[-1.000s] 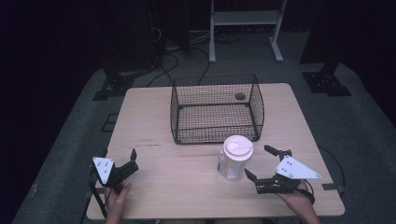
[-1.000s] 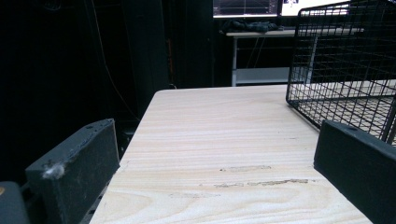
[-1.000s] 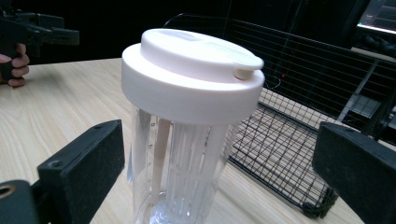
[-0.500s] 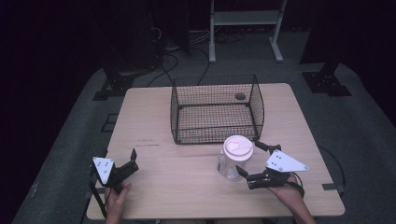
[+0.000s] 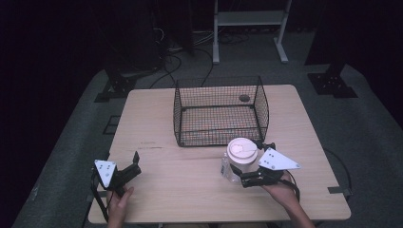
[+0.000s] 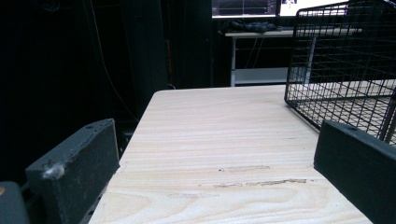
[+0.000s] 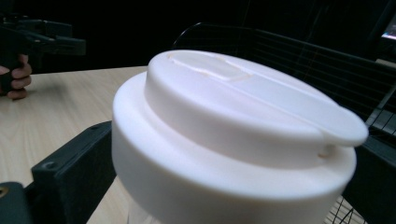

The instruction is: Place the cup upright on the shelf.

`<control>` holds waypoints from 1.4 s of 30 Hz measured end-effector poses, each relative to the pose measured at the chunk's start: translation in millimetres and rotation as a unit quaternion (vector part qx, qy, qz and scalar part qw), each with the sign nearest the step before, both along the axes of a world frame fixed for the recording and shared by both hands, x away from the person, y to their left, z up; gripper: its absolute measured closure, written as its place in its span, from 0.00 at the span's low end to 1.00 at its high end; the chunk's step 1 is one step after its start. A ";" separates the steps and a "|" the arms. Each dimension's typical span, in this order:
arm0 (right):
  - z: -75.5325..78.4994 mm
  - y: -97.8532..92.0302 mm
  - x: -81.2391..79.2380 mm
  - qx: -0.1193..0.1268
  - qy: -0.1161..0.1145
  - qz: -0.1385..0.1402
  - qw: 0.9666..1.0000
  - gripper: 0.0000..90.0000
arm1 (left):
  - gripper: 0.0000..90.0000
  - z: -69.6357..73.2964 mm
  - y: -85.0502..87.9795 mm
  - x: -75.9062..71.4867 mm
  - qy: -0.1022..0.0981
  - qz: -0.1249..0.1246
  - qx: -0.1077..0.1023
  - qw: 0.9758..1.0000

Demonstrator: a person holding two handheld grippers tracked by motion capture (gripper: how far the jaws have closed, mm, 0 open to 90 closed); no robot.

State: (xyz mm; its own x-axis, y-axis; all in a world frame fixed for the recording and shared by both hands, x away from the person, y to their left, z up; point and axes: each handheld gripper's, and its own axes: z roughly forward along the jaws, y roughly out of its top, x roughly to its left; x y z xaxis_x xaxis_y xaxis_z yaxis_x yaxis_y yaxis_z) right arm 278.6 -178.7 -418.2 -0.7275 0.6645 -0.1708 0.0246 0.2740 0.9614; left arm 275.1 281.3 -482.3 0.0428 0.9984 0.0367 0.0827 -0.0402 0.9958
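Observation:
A clear container with a wide white lid (image 5: 242,151) stands on the wooden table (image 5: 157,123), just in front of the wire basket's right corner. My right gripper (image 5: 247,160) is open, with one jaw on each side of the container; I cannot tell whether they touch it. In the right gripper view the white lid (image 7: 233,107) sits close up between the jaws of the right gripper (image 7: 219,168). My left gripper (image 5: 135,165) rests near the table's front left, open with nothing in it. The left gripper (image 6: 219,140) frames bare wood.
A black wire basket (image 5: 218,135) stands at the middle back of the table, also seen as the basket (image 6: 345,60) and the basket (image 7: 289,51). A small dark round spot (image 5: 244,98) lies by its far right corner. A white stand (image 5: 249,19) is on the floor behind.
My right gripper has moved left and forward to the container, and its jaws now flank it. The left gripper has stayed where it was.

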 end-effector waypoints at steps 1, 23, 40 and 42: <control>0.1 0.7 0.1 0.001 -0.003 -0.002 1.000 0.02 | 0.00 0.0 0.1 -0.1 0.000 0.000 0.000 1.000; 35.8 20.5 6.2 -0.006 -0.035 -0.010 0.999 0.04 | 0.00 0.0 0.3 -0.1 0.000 0.000 -0.001 1.000; 80.8 37.7 29.0 -0.013 -0.044 -0.005 0.999 0.04 | 0.00 0.1 1.1 -0.1 0.001 0.000 -0.004 1.000; 89.3 40.6 34.0 -0.016 -0.050 -0.008 0.999 0.04 | 0.00 0.1 1.2 0.0 0.001 0.001 -0.004 1.000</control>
State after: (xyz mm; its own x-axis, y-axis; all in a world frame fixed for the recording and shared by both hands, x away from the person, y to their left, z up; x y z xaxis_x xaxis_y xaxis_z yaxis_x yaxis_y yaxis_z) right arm 312.6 -138.1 -328.9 -0.6956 0.6683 -0.2637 -0.0668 0.3052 0.9499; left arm 275.0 282.5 -482.1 0.0415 0.9987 0.0283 0.0850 -0.0317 0.9959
